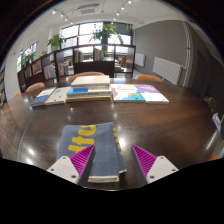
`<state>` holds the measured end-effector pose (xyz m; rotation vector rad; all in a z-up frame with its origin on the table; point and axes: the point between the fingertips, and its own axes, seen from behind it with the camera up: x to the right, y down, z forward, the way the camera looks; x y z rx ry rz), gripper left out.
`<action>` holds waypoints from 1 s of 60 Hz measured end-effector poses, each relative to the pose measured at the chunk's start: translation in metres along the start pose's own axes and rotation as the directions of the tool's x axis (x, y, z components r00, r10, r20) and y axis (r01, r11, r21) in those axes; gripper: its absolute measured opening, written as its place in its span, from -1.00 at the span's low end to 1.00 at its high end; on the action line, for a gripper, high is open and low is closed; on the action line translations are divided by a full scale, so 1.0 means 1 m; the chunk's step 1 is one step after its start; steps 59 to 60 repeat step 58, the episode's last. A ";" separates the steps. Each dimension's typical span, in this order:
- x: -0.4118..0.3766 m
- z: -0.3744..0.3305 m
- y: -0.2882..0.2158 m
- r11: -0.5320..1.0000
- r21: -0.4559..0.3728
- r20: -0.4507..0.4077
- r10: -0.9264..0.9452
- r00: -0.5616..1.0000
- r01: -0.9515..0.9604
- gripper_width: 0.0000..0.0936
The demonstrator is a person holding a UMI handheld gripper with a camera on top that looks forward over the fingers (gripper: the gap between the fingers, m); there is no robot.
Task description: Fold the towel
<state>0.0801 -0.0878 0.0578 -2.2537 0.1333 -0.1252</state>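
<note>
Gripper (pixel 107 163) sits low over the table (pixel 170 120), pointing toward 12 o'clock, fingers spread wide with the towel (pixel 92 148) lying between them, its near edge at the left pad; it's grey-blue with yellow marks, already folded into a neat rectangle

long dark wood table (pixel 150 125); chairs (pixel 90 78) behind; bright windows (pixel 95 38); potted plants (pixel 104 31); shelving (pixel 40 68); white radiator (pixel 166 68).

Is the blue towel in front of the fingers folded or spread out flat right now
Folded. The towel lies on the table as a narrow strip with stacked layers showing at its near edge. The gripper fingers are open, straddling it.
</note>
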 end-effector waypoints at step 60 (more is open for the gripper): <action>-0.137 -0.262 -0.006 0.978 0.201 0.059 -0.065 0.996 0.052 0.63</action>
